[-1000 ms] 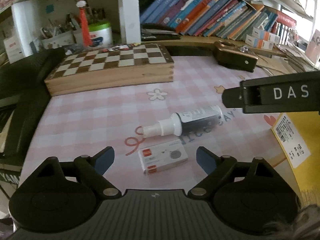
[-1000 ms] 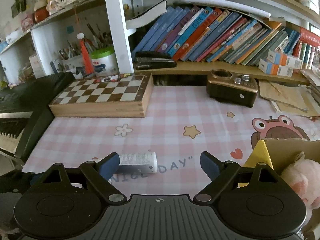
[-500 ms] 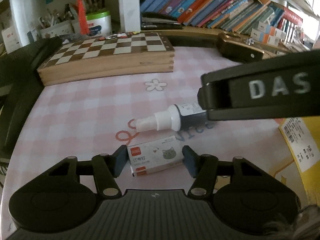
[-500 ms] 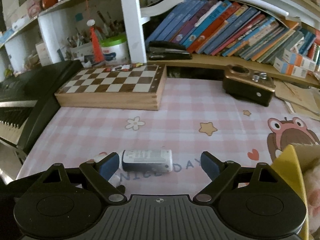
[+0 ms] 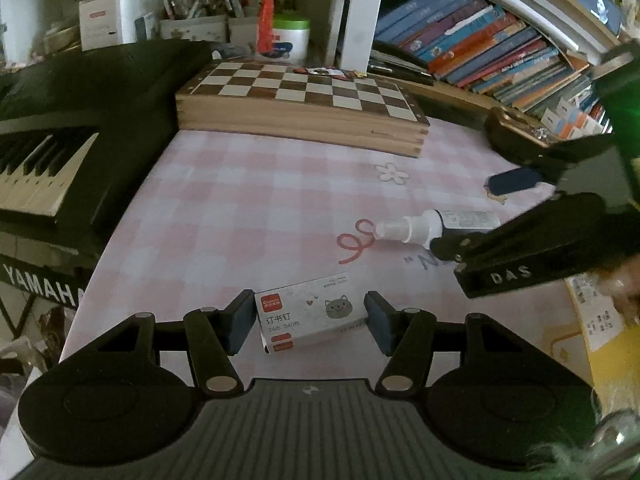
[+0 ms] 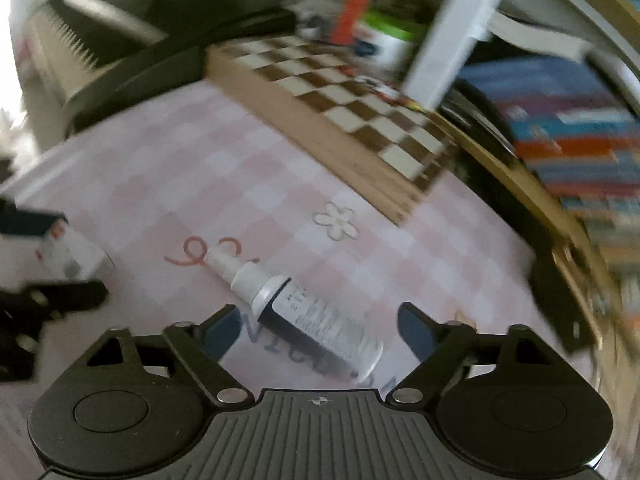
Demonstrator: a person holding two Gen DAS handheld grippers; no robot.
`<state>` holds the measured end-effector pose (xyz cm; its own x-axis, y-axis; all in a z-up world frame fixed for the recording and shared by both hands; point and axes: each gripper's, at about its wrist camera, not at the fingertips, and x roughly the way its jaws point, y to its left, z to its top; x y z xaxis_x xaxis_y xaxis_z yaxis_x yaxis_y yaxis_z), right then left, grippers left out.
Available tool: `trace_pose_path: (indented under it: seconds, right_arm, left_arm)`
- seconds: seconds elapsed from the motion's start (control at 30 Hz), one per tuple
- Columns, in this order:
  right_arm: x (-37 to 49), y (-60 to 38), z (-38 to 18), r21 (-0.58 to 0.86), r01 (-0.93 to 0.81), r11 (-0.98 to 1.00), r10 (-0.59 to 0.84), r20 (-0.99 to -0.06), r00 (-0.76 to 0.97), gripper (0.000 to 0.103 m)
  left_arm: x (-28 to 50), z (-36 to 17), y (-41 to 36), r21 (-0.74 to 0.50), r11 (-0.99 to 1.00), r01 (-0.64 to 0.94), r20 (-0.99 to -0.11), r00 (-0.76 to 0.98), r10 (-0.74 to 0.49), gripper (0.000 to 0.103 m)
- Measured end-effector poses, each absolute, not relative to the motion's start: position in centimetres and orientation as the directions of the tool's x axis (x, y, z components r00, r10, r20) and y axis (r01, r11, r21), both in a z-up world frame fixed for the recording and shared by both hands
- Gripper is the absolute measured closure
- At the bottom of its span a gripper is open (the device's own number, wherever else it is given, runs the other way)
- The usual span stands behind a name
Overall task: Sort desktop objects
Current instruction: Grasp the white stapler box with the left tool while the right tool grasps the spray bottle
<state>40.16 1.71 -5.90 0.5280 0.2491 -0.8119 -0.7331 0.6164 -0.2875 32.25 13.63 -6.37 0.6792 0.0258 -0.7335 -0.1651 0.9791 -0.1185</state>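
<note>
Since a second ago our left gripper [image 5: 308,322] has narrowed from wide open onto the staple box [image 5: 310,314]; its pads now sit against the two short ends of the box, so we read it as clenched on the box, which seems to rest on the tablecloth [image 5: 248,216] just in front of us, though we cannot tell if it is lifted. Our right gripper [image 6: 316,330] has rolled hard and dropped toward the spray bottle [image 6: 304,306]; the jaws are closing, the bottle lies slantwise between them, and neither pad touches it yet. We judge that both desk items are about to be picked up together, likely for the yellow box [image 5: 612,352] at our right.

The staple box is thin printed card, square-edged and light, with a small cat drawn on it; it should hold firmly but could crush. The bottle is a smooth round plastic cylinder with a white nozzle and a paper label, apt to roll or slip. The cloth is a soft pink check. Behind stand a wooden chessboard [image 5: 304,108] and a black keyboard [image 5: 60,140].
</note>
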Motion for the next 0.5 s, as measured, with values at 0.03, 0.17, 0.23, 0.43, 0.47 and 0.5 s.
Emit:
trace_pose_path:
  seconds: [0.03,0.17,0.23,0.43,0.47,0.5]
  right_arm:
    - [40.5,1.8,-6.0,-0.286,-0.751,0.595,0.253,-0.820,0.513,0.027]
    - [42.7,2.0,-6.7,-0.205,-0.797,0.568,0.279,-0.863,0.422,0.041]
    - [43.5,1.9,-7.1,-0.182,-0.798,0.574,0.281,-0.872,0.401,0.044]
    - [44.2,0.8,-6.9,-0.029,-0.725,0.688,0.310,-0.891,0.331,0.071]
    - [44.0,0.5,-6.9,0.006,-0.709,0.705,0.321,-0.894,0.313,0.071]
    - [43.8,0.2,-6.9,0.035,-0.696,0.717,0.334,-0.894,0.300,0.071]
  left_arm:
    - [32.1,-6.3,13.7,-0.124,0.979,-0.164,-0.733,0.680,0.021,0.047]
    - [31.6,-5.8,13.8,-0.133,0.978,-0.158,-0.728,0.686,0.012,0.047]
    - [31.5,-5.6,13.9,-0.131,0.979,-0.157,-0.725,0.688,0.014,0.047]
    - [31.5,-5.0,14.5,-0.133,0.977,-0.165,-0.722,0.691,0.019,0.047]
    - [31.4,-4.9,14.6,-0.135,0.977,-0.165,-0.721,0.693,0.018,0.047]
    - [31.5,-4.8,14.7,-0.136,0.977,-0.165,-0.719,0.695,0.017,0.047]
